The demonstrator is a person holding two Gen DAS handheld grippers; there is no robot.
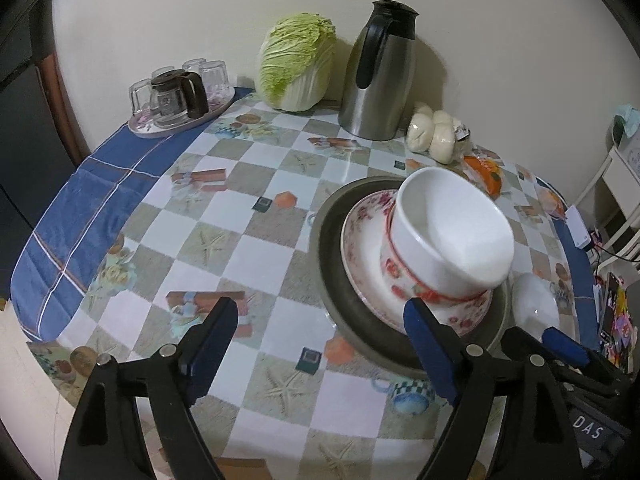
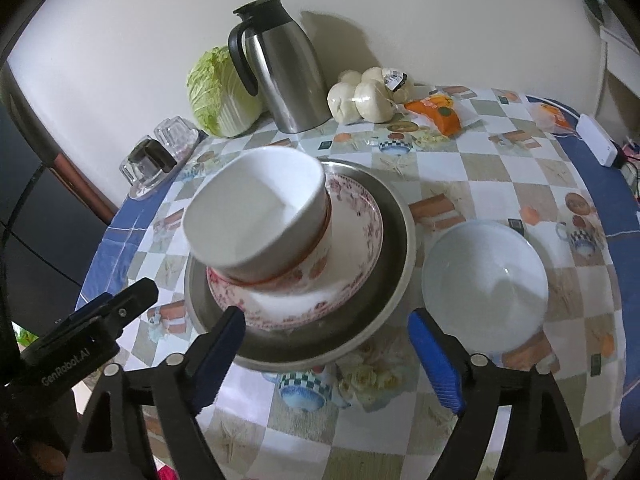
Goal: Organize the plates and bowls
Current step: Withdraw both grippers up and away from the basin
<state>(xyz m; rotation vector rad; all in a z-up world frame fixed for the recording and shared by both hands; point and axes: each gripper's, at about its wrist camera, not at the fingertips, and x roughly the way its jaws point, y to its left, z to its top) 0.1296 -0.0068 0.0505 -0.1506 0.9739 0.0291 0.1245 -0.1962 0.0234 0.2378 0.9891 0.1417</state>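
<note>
A stack stands on the table: a wide grey metal plate (image 1: 332, 264) (image 2: 396, 248) at the bottom, a floral plate (image 1: 360, 240) (image 2: 360, 216) on it, a red-flowered bowl (image 1: 404, 280) (image 2: 304, 268), and a plain white bowl (image 1: 452, 232) (image 2: 256, 216) tilted on top. A separate white bowl (image 2: 484, 284) (image 1: 534, 300) sits alone to the right of the stack. My left gripper (image 1: 320, 336) is open and empty, near the stack's front-left. My right gripper (image 2: 328, 344) is open and empty, just before the stack's front rim.
At the back stand a steel thermos jug (image 1: 380, 76) (image 2: 284, 72), a napa cabbage (image 1: 298, 64) (image 2: 218, 92), bagged buns (image 1: 436, 132) (image 2: 368, 96) and an orange packet (image 2: 438, 114). A tray with glasses and a small glass pot (image 1: 176, 96) sits back left. A white box (image 2: 596, 140) lies at the right edge.
</note>
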